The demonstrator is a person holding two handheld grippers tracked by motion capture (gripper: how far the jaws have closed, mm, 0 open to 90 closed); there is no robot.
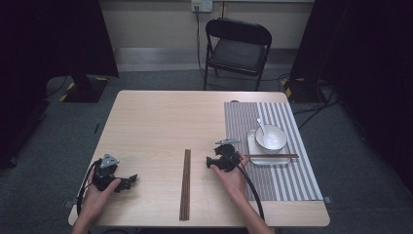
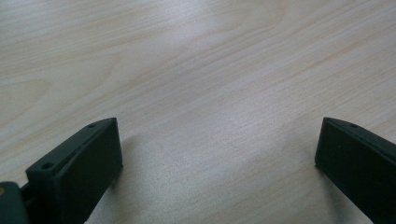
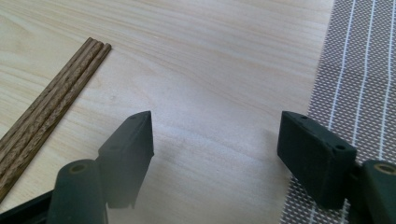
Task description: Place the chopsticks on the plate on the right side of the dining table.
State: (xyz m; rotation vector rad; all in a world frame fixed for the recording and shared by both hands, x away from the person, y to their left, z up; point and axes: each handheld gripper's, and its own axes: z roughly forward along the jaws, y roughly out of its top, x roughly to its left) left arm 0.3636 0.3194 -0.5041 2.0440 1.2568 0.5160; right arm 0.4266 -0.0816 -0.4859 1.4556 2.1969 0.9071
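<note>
on the table (image 1: 156, 122), seen from the high view, 2 hands each hold 1 gripper: the left gripper (image 1: 127, 181) sits near the front-left corner, the right gripper (image 1: 210, 161) near the middle, just left of a striped mat (image 1: 292, 183). between them lies a loose bunch of chopsticks (image 1: 185, 184), running front to back; its count is too fine to tell from up there. the high view also takes in what the gripper views miss: on the mat 1 tray (image 1: 253, 146) carrying 1 bowl (image 1: 275, 141) with 1 spoon (image 1: 261, 126) in it, 1 pair of chopsticks (image 1: 272, 156) laid across the tray's front edge, and 1 chair (image 1: 237, 48) beyond the table.

the right gripper view gives the close detail: the right gripper (image 3: 215, 135) hangs over bare wood, its 2 jaws spread wide with nothing between them. the loose chopsticks (image 3: 51, 109) lie off to its left, apart from the jaw, and at least 3 sticks show side by side at the near ends. the mat (image 3: 364, 70) edge runs under the other jaw.

the left gripper view shows the left gripper (image 2: 217, 149) with its 2 jaws also spread wide, empty, over plain table (image 2: 196, 60) wood, touching no object.
</note>
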